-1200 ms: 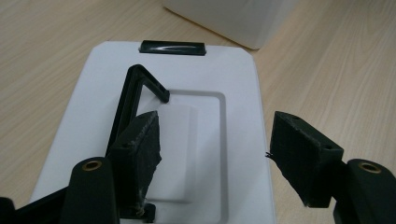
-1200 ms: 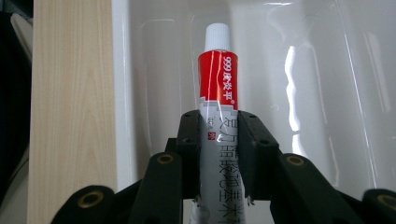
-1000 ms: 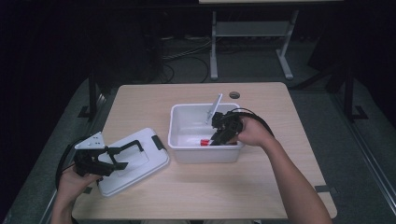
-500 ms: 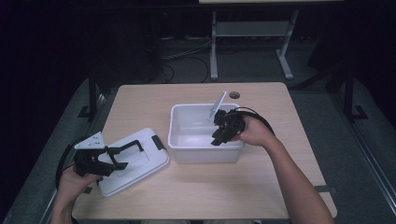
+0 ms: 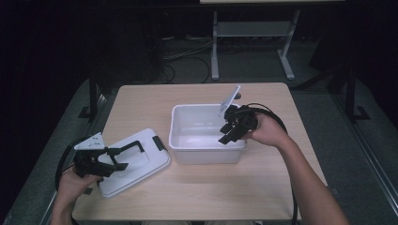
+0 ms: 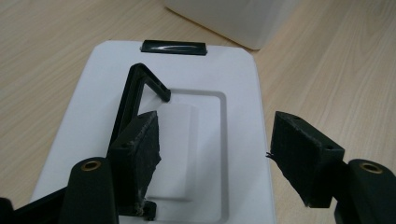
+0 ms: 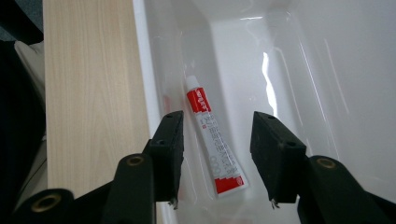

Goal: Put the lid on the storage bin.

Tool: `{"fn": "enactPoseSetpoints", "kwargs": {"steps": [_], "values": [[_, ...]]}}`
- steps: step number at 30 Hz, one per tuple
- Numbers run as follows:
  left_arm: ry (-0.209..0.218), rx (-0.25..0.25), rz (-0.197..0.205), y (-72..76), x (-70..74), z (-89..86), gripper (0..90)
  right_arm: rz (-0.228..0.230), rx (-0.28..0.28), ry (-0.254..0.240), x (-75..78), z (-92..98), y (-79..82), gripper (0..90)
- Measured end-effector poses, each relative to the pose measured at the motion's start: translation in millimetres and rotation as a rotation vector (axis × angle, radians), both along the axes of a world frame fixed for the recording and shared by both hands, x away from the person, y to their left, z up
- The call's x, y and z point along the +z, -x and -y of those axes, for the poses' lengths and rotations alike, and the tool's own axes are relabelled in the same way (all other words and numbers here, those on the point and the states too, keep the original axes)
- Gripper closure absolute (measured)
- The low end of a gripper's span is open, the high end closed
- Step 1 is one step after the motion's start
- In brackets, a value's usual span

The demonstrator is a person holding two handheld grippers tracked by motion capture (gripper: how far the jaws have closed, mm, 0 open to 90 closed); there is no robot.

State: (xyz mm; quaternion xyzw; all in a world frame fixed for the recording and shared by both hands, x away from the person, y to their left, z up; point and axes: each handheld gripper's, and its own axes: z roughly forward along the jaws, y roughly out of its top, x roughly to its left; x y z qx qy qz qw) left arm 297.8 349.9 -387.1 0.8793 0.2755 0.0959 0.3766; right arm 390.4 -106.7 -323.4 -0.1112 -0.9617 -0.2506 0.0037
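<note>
Right tool (image 7: 217,163) jaws just opened, nothing gripped; tube (image 7: 212,144) lies released on the bin (image 5: 206,152) floor by its right wall, long axis along that wall, directly beneath the jaws. Left tool (image 6: 215,154) open over lid (image 6: 233,93), tabletop's front-left corner.

Tube (image 7: 214,145) print too small to read; lid (image 6: 196,140) near end cut off at bottom edge
</note>
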Motion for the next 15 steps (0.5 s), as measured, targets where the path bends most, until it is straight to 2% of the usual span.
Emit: {"fn": "enactPoseSetpoints", "kwargs": {"steps": [10,15], "values": [[0.000,0.004,0.007,0.6,0.5,-1.0,31.5,0.043,-0.026,-0.010,15.3,19.2,16.9,48.9],[0.003,0.005,0.007,0.8,0.5,-1.0,31.5,0.067,-0.051,-0.026,18.4,31.3,26.4,43.7]]}}
